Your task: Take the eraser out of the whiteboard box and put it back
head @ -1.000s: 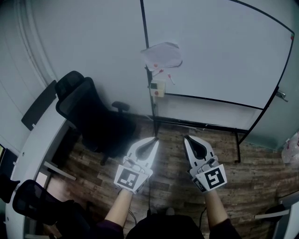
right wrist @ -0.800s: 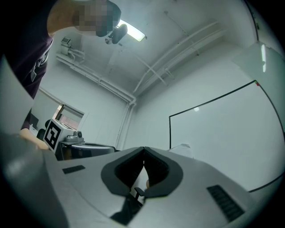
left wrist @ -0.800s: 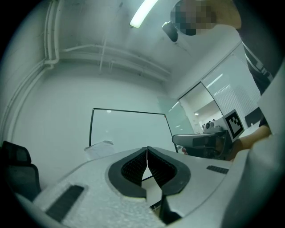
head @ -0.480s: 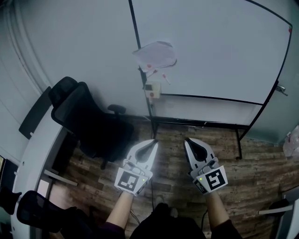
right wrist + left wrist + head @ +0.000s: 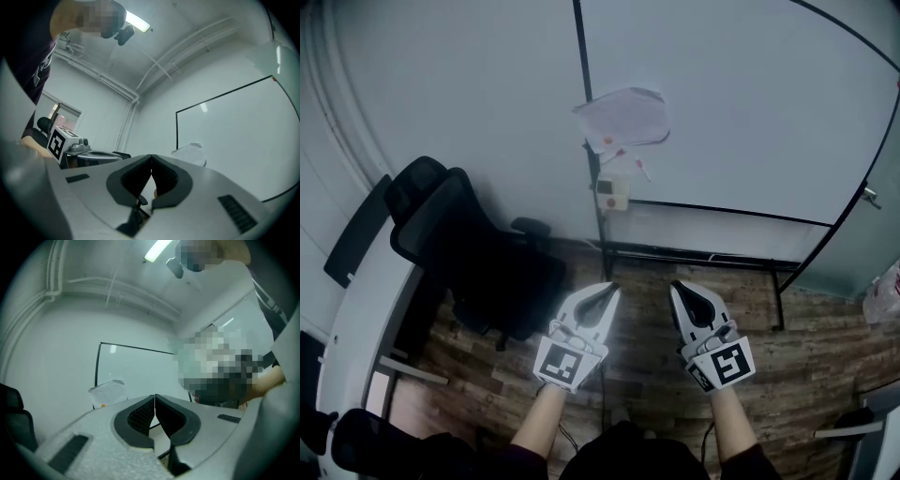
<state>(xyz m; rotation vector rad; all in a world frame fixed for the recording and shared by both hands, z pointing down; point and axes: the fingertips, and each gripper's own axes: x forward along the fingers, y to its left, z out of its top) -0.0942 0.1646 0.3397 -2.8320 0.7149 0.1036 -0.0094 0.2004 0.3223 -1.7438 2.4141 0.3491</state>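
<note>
Eraser cannot be picked out for sure: at this range it is too small, and only a reddish spot shows on the small white whiteboard box (image 5: pixel 614 193), which sits well ahead of both claws, closest to the line of the left one.

The left claw (image 5: pixel 610 287) has its jaws together with nothing between them; its own view shows the dark pads (image 5: pixel 140 414) meeting at the tip. The right claw (image 5: pixel 675 284) is likewise closed and empty, pads touching at the tip (image 5: pixel 151 157). The two claws sit side by side, near each other but apart, both pointing toward the board.

Just beyond the tips lies bare wooden floor (image 5: pixel 811 366), then the black stand (image 5: pixel 694 253) under the whiteboard (image 5: pixel 750 94). The box hangs on the board's left edge, above the stand's rail. Above the box a crumpled sheet of paper (image 5: pixel 624 116) covers part of that edge, and thin red-tipped bits between paper and box are too blurred to name.

Off to the left claw's outer side stand a black office chair (image 5: pixel 478 253) and, further out, a white desk (image 5: pixel 356 309) cut off by the picture's border. The floor between the claws and the board is open. The board's right end runs out of the picture.
</note>
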